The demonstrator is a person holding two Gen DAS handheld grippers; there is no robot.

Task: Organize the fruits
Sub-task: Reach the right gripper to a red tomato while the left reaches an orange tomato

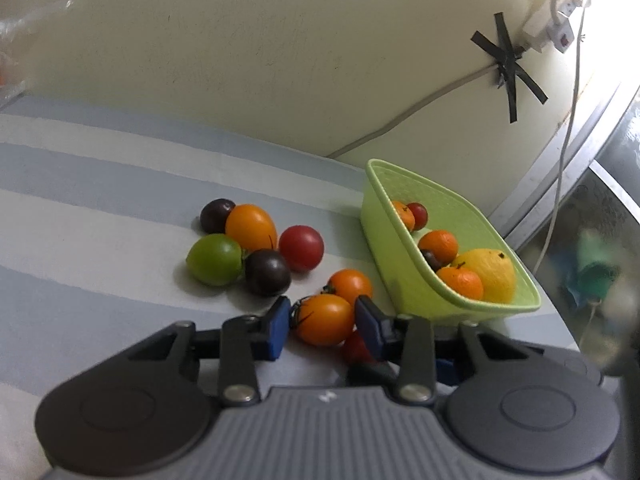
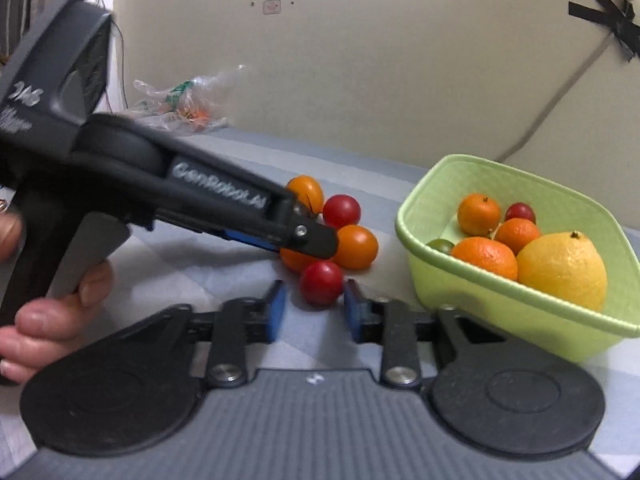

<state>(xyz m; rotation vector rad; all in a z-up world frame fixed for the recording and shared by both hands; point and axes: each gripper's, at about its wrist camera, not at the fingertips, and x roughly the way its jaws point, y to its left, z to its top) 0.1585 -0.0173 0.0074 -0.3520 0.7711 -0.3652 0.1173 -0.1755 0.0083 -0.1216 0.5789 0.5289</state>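
A light green basket (image 1: 400, 240) (image 2: 420, 264) holds several oranges, a big yellow citrus (image 1: 494, 274) (image 2: 562, 270) and small red fruits. Loose fruits lie on the striped cloth left of it. My left gripper (image 1: 323, 320) is open, its blue pads on either side of an orange tomato (image 1: 322, 319); touching or not, I cannot tell. It also shows in the right wrist view (image 2: 308, 240), reaching over the pile. My right gripper (image 2: 314, 306) is open around a small red fruit (image 2: 321, 283), pads apart from it.
Further left lie a green lime (image 1: 215, 259), two dark plums (image 1: 267, 272), an orange fruit (image 1: 251, 227) and a red one (image 1: 301, 248). A plastic bag (image 2: 180, 100) sits by the wall. The table edge runs right of the basket.
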